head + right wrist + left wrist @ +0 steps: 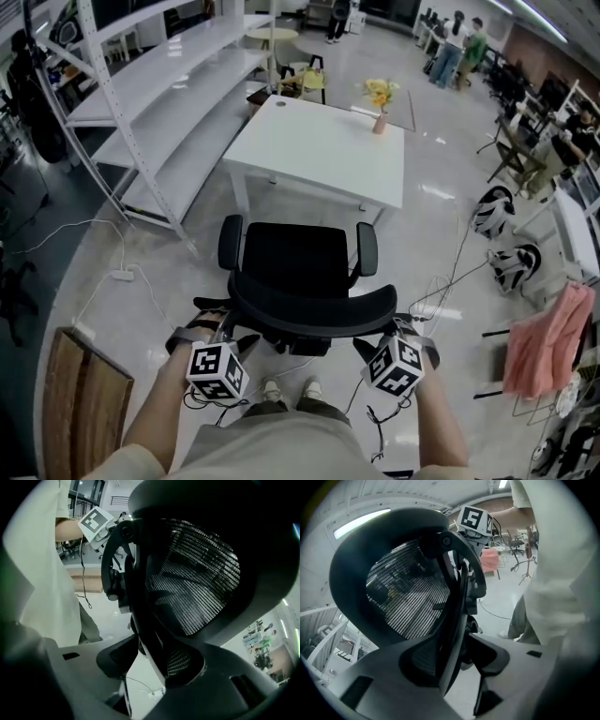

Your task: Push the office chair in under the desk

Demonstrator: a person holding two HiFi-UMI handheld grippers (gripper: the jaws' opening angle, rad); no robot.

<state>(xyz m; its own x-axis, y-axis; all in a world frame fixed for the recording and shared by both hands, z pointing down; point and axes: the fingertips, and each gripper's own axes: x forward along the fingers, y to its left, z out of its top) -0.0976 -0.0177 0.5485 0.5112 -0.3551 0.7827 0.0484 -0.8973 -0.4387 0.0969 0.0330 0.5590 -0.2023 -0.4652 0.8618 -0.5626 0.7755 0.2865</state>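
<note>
White surface (319, 150) on glossy office floor (169, 272). One chair (292, 267), one vase (379, 123). Left tool (454, 658) and right tool (150, 660): released, straddling backrest (314, 319).

Office chair (298, 281): black; backrest of fine see-through mesh in a smooth plastic frame with a slight sheen; seat and armrests matt.
Desk (319, 155): white top, smooth, faint sheen.
Floor (441, 234): pale, polished, glossy, with bright reflections.
Shelving (178, 75): white, smooth; uprights perforated, metal by their look.
Board (84, 403): brown wood, visible grain, matt.
Cloth (548, 342): pink fabric, soft, draped in folds.
Left gripper (457, 665): jaws of grey matt plastic.
Right gripper (152, 663): jaws of the same grey matt plastic.
</note>
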